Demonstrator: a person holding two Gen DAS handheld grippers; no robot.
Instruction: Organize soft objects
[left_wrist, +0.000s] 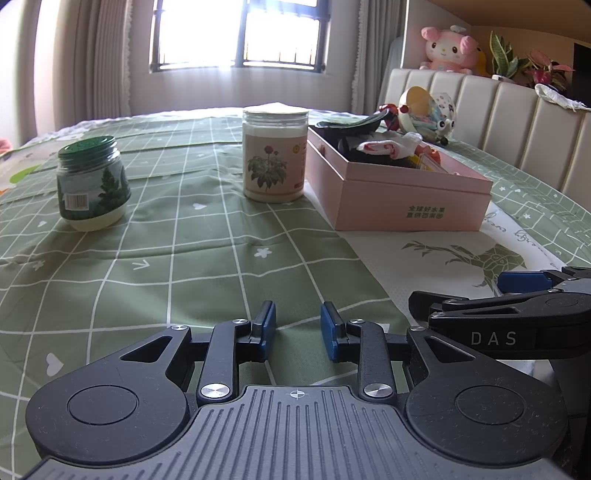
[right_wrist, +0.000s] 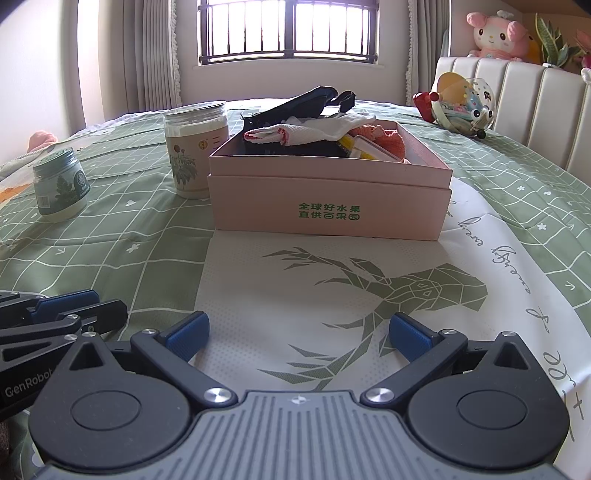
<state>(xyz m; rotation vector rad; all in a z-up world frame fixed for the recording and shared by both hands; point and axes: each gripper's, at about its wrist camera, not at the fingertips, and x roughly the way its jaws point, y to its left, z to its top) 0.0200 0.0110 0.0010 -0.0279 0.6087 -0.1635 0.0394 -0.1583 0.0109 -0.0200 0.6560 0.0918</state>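
**Pink box of soft things sits well ahead of two empty grippers**

A bed spread with a green grid-patterned sheet (right_wrist: 110, 236) fills both views, with a barred window (right_wrist: 288, 29) and curtains behind and a padded headboard (left_wrist: 480, 107) along the right side. A pink box (right_wrist: 328, 206) with green printed characters on its front stands on the sheet, its top open. Inside lie a white cloth with red edging (right_wrist: 295, 133), dark fabric (right_wrist: 310, 101) rising above the far rim, and something orange (right_wrist: 384, 136) at the right end. Just left of the box stands a tall clear jar (right_wrist: 194, 147) with a flower label; a squat green-lidded jar (left_wrist: 92, 184) sits further left.

The left gripper (left_wrist: 298, 330) hovers over the sheet with its blue pads a narrow gap apart, nothing between them. The right gripper (right_wrist: 299, 334) has its pads spread wide over the white deer print (right_wrist: 388, 291), also empty. The box lies well beyond both, straight ahead of the right gripper and off to the right of the left one.
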